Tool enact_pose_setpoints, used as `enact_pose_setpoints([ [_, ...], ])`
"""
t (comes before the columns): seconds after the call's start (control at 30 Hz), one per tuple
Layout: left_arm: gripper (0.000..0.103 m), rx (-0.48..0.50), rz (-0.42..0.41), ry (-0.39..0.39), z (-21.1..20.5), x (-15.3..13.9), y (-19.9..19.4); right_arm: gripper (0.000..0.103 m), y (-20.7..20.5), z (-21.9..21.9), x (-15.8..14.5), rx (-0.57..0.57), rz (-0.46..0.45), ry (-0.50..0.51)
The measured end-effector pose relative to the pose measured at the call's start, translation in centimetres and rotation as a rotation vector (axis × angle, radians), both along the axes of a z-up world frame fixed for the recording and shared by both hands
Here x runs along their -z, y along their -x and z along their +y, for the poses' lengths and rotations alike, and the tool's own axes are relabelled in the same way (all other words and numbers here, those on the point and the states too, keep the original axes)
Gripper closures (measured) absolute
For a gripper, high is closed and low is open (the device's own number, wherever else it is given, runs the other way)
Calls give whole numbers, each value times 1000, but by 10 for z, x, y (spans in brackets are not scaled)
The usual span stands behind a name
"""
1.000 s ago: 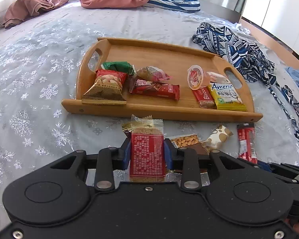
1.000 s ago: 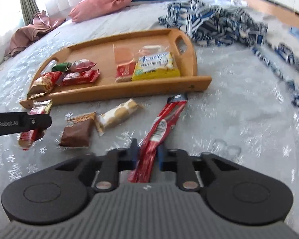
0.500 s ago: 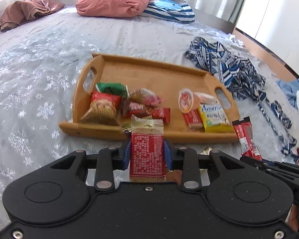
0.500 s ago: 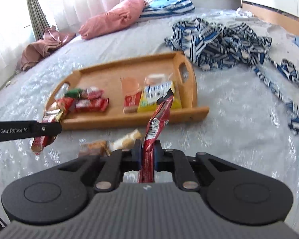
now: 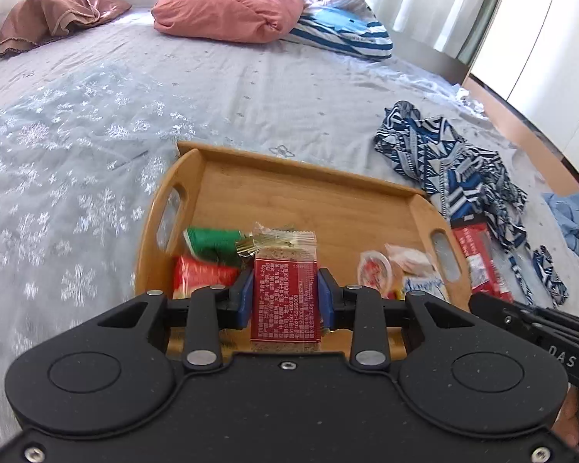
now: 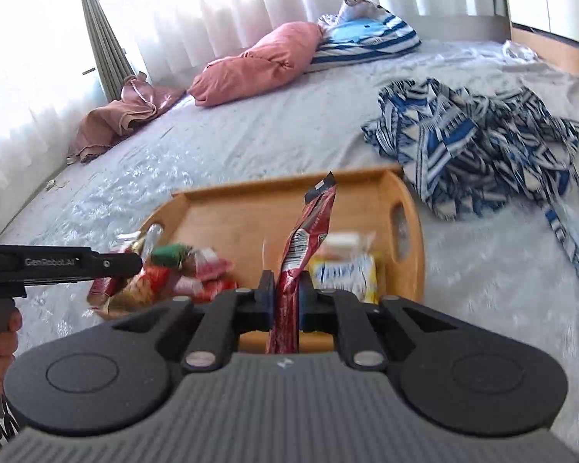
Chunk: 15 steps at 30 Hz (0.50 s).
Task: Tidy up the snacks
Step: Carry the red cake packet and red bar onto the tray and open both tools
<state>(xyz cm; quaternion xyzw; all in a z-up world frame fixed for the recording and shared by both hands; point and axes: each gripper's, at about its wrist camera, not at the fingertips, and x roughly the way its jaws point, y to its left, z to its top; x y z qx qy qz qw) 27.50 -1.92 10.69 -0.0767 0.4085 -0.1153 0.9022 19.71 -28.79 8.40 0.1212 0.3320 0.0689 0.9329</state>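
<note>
We see the left gripper [image 5: 285,301] clamped on a red-label cracker pack [image 5: 285,301], held over the near part of the wooden tray [image 5: 308,193] at frame centre. Tray holds a green pack [image 5: 208,243], red pack [image 5: 197,277], jelly cup [image 5: 374,274]. Right gripper [image 5: 494,305] at lower right pinches a red stick pack [image 5: 478,258]. Patterned cloth [image 5: 455,169] at right.

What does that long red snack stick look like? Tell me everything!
The long red foil-wrapped snack stick is thin and shiny, with a white barcode patch and a dark crimped top end. It stands nearly upright, leaning a little to the right, pinched low down between the right tongs. It hangs above the wooden tray, touching nothing else. The left view shows it beside the tray's handle.
</note>
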Motion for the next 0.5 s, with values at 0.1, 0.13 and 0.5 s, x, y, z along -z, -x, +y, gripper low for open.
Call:
enact_pose_setpoints([
  [0.1, 71, 1, 13, 14, -2, 3, -22, 89, -18, 2, -2, -7, -4, 8],
  [0.13, 71, -2, 18, 19, -3, 6, -29, 89, -23, 3, -1, -10, -4, 10],
  [0.5, 71, -92, 97, -25, -12, 43, -98, 89, -77, 9, 24, -21, 50, 86],
])
